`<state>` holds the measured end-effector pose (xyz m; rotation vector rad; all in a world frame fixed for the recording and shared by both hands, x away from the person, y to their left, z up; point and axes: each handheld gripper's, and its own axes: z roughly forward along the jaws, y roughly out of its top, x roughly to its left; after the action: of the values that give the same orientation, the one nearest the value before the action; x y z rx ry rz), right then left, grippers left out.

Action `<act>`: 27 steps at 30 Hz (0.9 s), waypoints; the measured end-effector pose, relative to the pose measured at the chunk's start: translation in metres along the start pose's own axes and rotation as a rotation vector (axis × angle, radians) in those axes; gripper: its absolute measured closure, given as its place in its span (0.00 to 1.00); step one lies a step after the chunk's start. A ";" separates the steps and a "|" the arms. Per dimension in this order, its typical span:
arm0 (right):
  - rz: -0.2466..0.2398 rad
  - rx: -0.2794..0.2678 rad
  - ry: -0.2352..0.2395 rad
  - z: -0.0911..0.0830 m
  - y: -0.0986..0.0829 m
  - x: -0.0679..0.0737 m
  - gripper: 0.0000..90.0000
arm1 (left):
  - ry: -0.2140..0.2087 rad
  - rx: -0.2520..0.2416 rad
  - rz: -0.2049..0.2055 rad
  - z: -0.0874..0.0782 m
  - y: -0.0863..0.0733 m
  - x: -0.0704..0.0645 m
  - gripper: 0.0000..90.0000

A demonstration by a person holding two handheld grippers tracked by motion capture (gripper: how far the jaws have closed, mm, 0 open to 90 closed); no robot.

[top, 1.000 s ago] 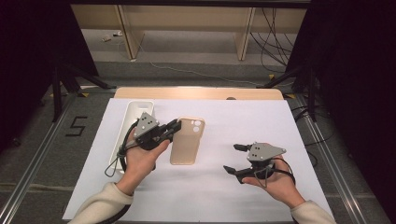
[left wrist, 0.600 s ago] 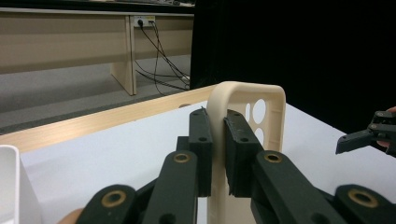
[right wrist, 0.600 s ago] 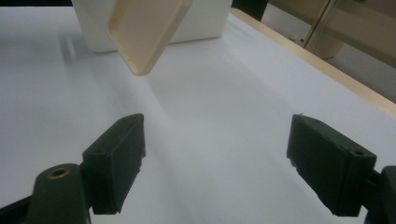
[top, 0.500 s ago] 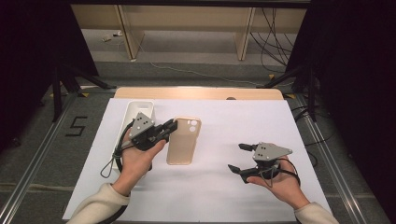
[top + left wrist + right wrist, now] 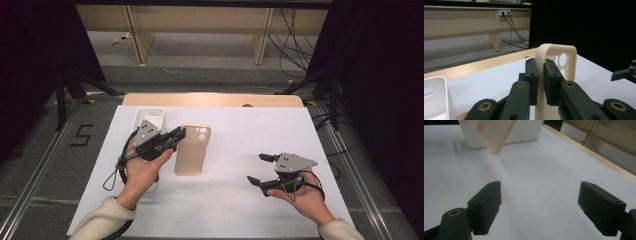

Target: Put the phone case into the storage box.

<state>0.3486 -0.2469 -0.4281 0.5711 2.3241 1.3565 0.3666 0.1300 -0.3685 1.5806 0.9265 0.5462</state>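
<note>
The left gripper point(image 5: 175, 137) has its two black jaws pinched onto the long edge of a beige phone case point(image 5: 192, 149), a thin, matte shell with rounded corners and a cluster of round camera cut-outs near its far end. In the left gripper view the case's rim stands up between the flat, blocky pads point(image 5: 532, 75), which press on it from both sides with no gap showing; the curved top corner of the case point(image 5: 556, 58) rises above them, smooth and slightly glossy along the bend. From the high view the case sits over the white paper sheet point(image 5: 235, 200) that covers the table, just right of a white rectangular tray point(image 5: 149, 116) with soft rounded walls (whether the case's near end touches the sheet I cannot tell). In the right gripper view the case point(image 5: 495, 132) shows tilted, its lower corner hanging in front of the tray point(image 5: 529, 132). The right gripper point(image 5: 261, 169) is well apart on the right side of the sheet, held in the person's palm, its jaws spread wide with nothing between them; a grey three-cornered plate sits on top of it. The table's pale wooden edge point(image 5: 215, 99) shows beyond the paper.
</note>
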 end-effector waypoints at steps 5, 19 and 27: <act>0.005 -0.004 -0.004 -0.002 -0.001 -0.001 0.22 | 0.002 -0.005 0.002 -0.001 0.002 0.001 0.91; 0.016 -0.013 -0.021 -0.008 -0.004 -0.003 0.22 | 0.010 -0.009 0.007 -0.004 0.005 0.003 0.91; 0.020 -0.017 -0.027 -0.009 -0.005 -0.004 0.22 | 0.016 -0.016 0.010 -0.006 0.008 0.006 0.91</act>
<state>0.3462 -0.2579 -0.4277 0.6058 2.2892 1.3671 0.3679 0.1382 -0.3603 1.5696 0.9247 0.5724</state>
